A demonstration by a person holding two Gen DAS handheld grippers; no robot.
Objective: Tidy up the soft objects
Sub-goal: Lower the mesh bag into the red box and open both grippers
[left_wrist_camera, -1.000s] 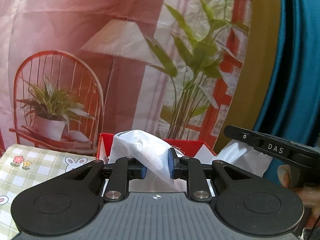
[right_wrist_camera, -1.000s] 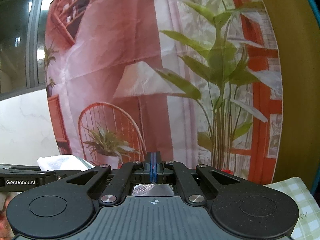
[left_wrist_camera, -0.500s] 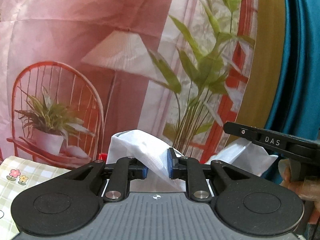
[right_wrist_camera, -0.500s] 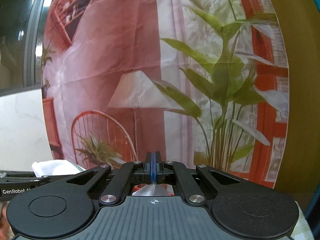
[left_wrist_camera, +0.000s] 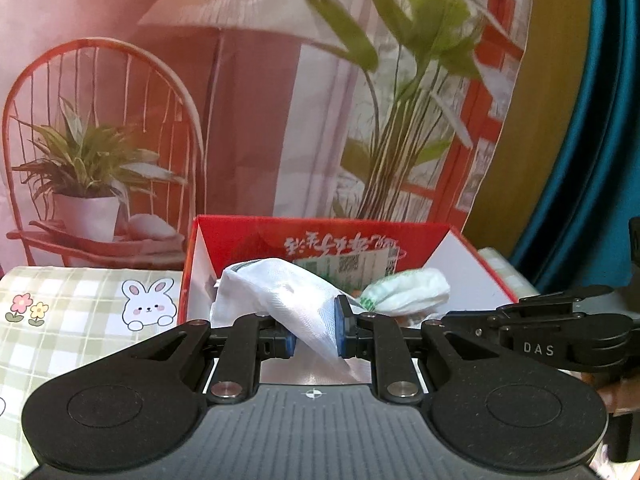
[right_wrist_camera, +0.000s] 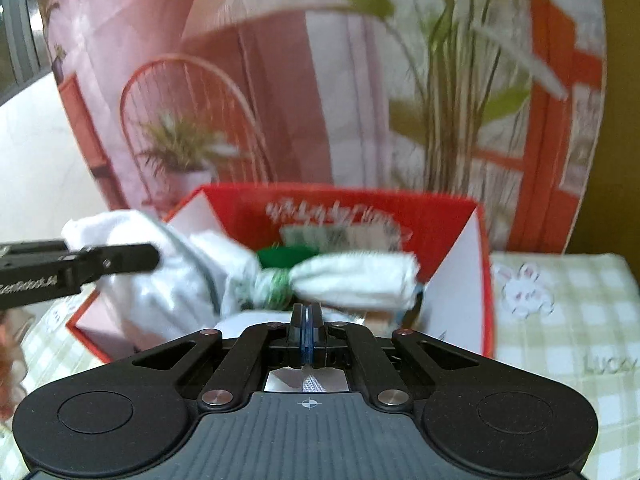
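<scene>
Filling the back of both views, a big printed backdrop (left_wrist_camera: pixel 248 120): red chair, potted plant, lamp, tall green leaves. Below that, a green-and-cream checked tablecloth (left_wrist_camera: pixel 80 320) with cartoon rabbits and little flowers, spread either side of the box. Sitting on it, dead centre, an open red box (left_wrist_camera: pixel 320 226), white inside its side walls, printed lettering on the inner back wall.

And now the action, over the box's near edge. A white cloth (left_wrist_camera: pixel 280 292), mesh-textured, bunched up, rising just over the box opening and draping down towards the camera. Left gripper (left_wrist_camera: pixel 315 336) clamped right on it, blue pads narrowly apart with a thick fold of the fabric squeezed between them. Same grip seen side-on from the right wrist, black fingers (right_wrist_camera: pixel 120 258) buried in the white bundle at the box's left corner.

Further in, a rolled white bundle (right_wrist_camera: pixel 356 276) with green print and a green band at one end, lying across the box opening towards the right wall; blurred, so cannot tell whether resting on something or joined to the cloth. Behind it, a scrap of dark green (right_wrist_camera: pixel 286 256) inside the box, too smeared to name.

Right gripper (right_wrist_camera: pixel 307 328) at the box's near edge, pads pressed flat together. A sliver of white mesh just behind the pads; cannot tell whether actually pinched. From the left wrist, only its black side (left_wrist_camera: pixel 540 332) in view, close beside the left gripper.
</scene>
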